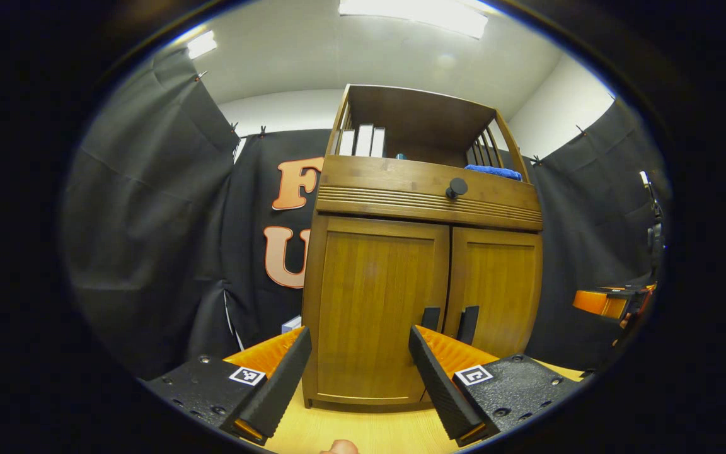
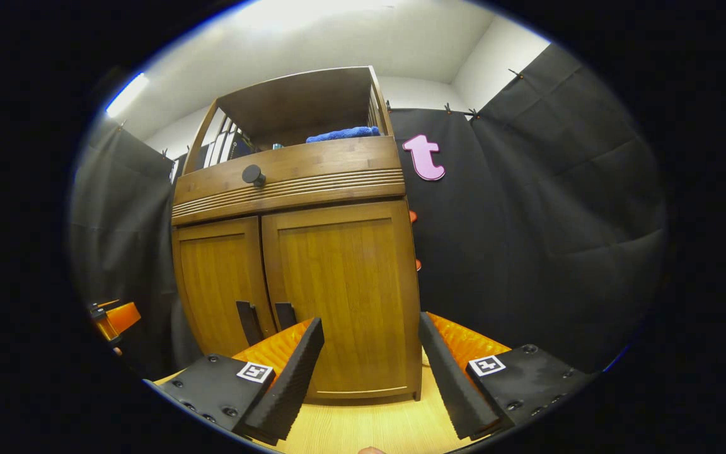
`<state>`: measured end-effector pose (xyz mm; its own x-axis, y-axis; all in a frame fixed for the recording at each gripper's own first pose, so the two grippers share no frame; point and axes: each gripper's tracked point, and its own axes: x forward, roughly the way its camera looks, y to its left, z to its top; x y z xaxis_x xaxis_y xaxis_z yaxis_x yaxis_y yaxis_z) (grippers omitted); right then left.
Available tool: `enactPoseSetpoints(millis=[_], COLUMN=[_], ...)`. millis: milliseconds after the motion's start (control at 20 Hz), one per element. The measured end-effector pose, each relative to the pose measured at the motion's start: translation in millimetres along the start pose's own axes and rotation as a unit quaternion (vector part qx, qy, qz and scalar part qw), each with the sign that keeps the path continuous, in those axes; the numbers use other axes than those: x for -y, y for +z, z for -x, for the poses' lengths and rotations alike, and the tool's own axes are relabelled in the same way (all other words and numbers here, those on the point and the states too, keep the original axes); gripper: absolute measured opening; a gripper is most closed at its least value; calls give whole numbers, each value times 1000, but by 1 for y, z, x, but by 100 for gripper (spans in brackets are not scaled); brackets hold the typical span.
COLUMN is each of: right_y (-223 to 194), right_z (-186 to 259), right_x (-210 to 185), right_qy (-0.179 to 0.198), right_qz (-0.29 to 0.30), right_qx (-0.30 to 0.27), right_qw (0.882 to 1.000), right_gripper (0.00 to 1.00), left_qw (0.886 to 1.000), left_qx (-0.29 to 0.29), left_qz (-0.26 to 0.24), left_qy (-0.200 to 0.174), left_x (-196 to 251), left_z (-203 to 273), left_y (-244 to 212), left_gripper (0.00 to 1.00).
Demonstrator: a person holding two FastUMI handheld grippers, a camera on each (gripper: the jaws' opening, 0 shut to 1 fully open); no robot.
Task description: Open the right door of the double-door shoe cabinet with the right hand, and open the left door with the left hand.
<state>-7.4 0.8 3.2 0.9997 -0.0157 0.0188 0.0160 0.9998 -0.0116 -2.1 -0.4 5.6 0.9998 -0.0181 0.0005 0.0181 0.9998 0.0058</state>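
Here both jaws gape empty; shoe cabinet ahead, doors closed

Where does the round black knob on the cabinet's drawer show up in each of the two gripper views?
Left gripper view: the knob sits right of centre on the drawer front, above the seam between the two doors.
Right gripper view: the knob sits left of centre, upper left of the right door.
Shared landmark: the blue cloth on the shelf above.
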Motion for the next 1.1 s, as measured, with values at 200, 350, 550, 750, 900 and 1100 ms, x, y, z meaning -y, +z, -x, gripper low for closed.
enactPoseSetpoints(millis=[200,350,550,750,900,1100], right_y=[-7,-17,-32,-58,-71,-75], right_z=[-4,-9,-23,-37,-51,-87], right_x=[-10,-23,-40,-68,-81,-103], right_qy=[12,33,48,74,76,64], right_qz=[-5,-3,-10,-18,-15,2], right_qx=[-7,-12,-13,-44,-53,-45], right_qw=[1000,999,999,996,996,997], right_gripper=[98,97,97,100,97,97], left_qw=[1000,1000,1000,1000,1000,1000], left_qx=[-8,-14,-10,-6,-2,-6], left_qz=[10,13,6,-6,-1,2], left_qy=[-1,13,8,9,6,3], left_x=[-1,-7,-10,-16,-18,-23], left_z=[0,1,4,8,14,21], left_y=[-4,-9,-9,-6,-5,-10], left_gripper=[92,94,95,91,94,94])
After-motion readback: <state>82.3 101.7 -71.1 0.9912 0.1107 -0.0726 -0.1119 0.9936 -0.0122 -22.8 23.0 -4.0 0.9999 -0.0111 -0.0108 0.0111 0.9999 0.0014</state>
